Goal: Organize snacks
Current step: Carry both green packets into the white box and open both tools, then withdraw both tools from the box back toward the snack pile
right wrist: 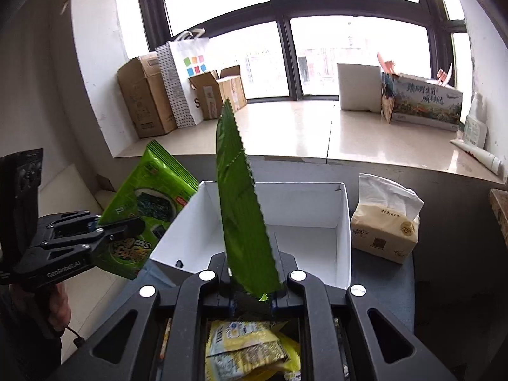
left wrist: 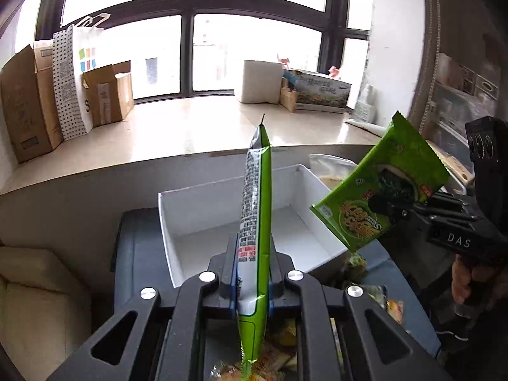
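My left gripper [left wrist: 253,254] is shut on a green seaweed snack packet [left wrist: 257,209], held edge-on and upright above the near side of an empty white box [left wrist: 190,209]. My right gripper [right wrist: 250,268] is shut on a second green packet [right wrist: 241,209], also upright before the same white box [right wrist: 344,222]. In the left wrist view the right gripper [left wrist: 397,211] holds its packet [left wrist: 381,184] at the box's right. In the right wrist view the left gripper [right wrist: 127,225] holds its packet [right wrist: 149,203] at the box's left. Loose yellow snack packets [right wrist: 250,349] lie below the grippers.
The box stands on a dark blue-grey table [left wrist: 139,254]. A tissue pack [right wrist: 384,222] stands right of the box. Behind is a windowsill [right wrist: 301,133] with cardboard boxes [right wrist: 143,98], a paper bag [right wrist: 187,79] and cartons. A beige sofa [left wrist: 38,301] is at left.
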### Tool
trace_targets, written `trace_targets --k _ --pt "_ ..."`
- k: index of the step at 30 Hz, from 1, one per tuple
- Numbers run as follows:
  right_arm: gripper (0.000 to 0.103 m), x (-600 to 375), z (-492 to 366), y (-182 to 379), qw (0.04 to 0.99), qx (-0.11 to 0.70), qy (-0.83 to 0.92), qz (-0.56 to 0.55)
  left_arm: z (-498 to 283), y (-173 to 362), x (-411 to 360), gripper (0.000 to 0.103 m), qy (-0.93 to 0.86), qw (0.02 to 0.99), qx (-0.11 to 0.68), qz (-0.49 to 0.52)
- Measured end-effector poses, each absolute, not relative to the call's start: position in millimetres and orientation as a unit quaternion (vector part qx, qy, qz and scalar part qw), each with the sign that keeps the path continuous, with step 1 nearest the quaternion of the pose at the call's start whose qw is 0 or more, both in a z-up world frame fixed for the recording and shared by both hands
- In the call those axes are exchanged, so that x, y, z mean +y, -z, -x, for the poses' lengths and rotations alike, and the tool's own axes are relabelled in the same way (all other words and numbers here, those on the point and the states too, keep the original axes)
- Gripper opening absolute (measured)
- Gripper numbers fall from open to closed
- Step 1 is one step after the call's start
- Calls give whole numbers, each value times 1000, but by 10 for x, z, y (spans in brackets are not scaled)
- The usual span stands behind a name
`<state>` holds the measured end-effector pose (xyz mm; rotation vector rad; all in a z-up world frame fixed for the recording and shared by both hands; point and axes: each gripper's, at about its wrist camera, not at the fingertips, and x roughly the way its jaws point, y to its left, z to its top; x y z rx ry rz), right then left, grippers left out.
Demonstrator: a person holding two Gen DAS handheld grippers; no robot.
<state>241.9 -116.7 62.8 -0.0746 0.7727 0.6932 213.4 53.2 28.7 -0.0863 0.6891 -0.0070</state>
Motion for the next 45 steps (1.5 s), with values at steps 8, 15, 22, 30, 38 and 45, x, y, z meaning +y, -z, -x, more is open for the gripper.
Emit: trace_targets --k 8,15,22,30,38,45 --pt "15 -901 -3245 -62 835 460 -294 71 -2853 266 754 14 -61 917 390 56" --pt "98 -887 -3366 64 838 470 -269 73 -2908 399 793 63 -68 911 402 62" --pt "103 -1047 -3329 78 853 450 -259 44 -2808 316 662 102 -60 919 388 33" --pt "103 -1195 -3253 62 859 444 -254 34 -2811 341 697 103 -77 908 410 40" --pt "103 -1264 -2840 -262 871 402 -278 38 -2497 167 699 103 -71 915 394 41" --pt "103 -1640 -2037 -669 885 322 -337 8 -1730 -146 586 103 -73 935 347 31"
